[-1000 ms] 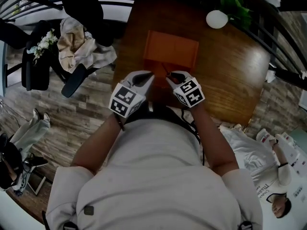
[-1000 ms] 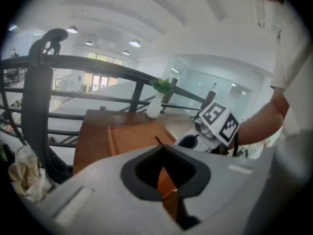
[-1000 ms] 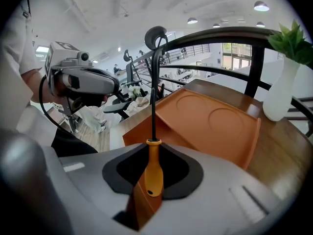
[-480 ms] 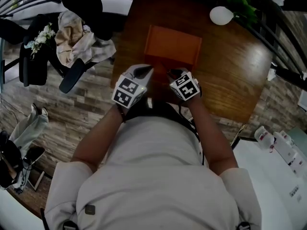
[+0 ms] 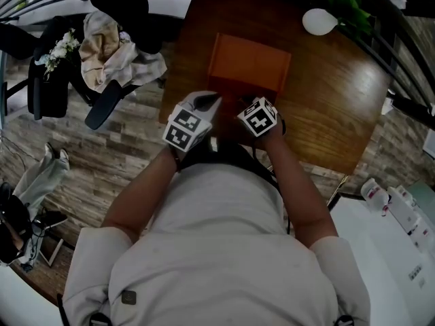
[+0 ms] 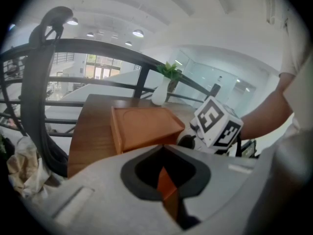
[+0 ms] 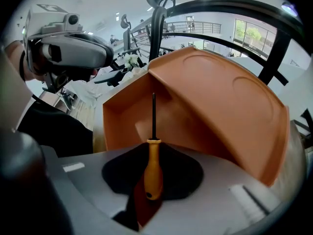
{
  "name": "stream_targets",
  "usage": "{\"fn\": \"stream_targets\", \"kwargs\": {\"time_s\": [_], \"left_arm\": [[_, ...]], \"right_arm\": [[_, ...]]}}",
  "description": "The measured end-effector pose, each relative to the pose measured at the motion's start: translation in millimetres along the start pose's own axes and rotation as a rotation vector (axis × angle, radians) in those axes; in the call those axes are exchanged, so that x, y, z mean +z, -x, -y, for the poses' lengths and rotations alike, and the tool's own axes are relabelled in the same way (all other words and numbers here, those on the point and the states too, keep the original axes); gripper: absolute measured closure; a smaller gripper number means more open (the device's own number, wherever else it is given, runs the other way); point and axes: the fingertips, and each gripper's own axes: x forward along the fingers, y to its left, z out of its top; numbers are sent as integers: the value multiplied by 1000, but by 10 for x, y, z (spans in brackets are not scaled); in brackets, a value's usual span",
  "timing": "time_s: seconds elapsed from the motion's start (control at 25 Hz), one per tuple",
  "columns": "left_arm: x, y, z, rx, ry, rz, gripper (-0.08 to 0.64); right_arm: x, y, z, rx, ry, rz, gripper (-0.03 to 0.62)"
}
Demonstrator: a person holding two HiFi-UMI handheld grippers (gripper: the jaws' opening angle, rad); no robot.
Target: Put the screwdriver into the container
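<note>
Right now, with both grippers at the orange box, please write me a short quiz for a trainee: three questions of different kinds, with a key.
1. Multiple choice: what is clamped in the right gripper? A) a pen; B) a screwdriver with an orange handle; C) nothing.
2. True or false: the screwdriver's shaft points away from the orange container.
3. Fill in: on the wooden table, the white vase stands ___ the container (touching / apart from).

Key
1. B.
2. False: the shaft points into the container's open side.
3. Apart from.
</note>
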Motion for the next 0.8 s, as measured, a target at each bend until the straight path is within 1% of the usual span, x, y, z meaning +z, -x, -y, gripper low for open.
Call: {"fn": "stream_targets", "kwargs": {"time_s": [0.2,0.4,0.72,0.8], "left_arm": [[1,-10,0,-1,8,10,557],[-56,-11,6,-7,16,-6,557],[-20,45,24,-14,20,-1,555],[-36,81,41,-15,24,-11,557]], "right_arm": [[-16,-86,15,-2,0,-19,509],[-10,-138,2,4,-2,-34,506],[-14,-145,-7,1,-13,-30,503],[-11,-131,-20,3,-19,-25,472]]}}
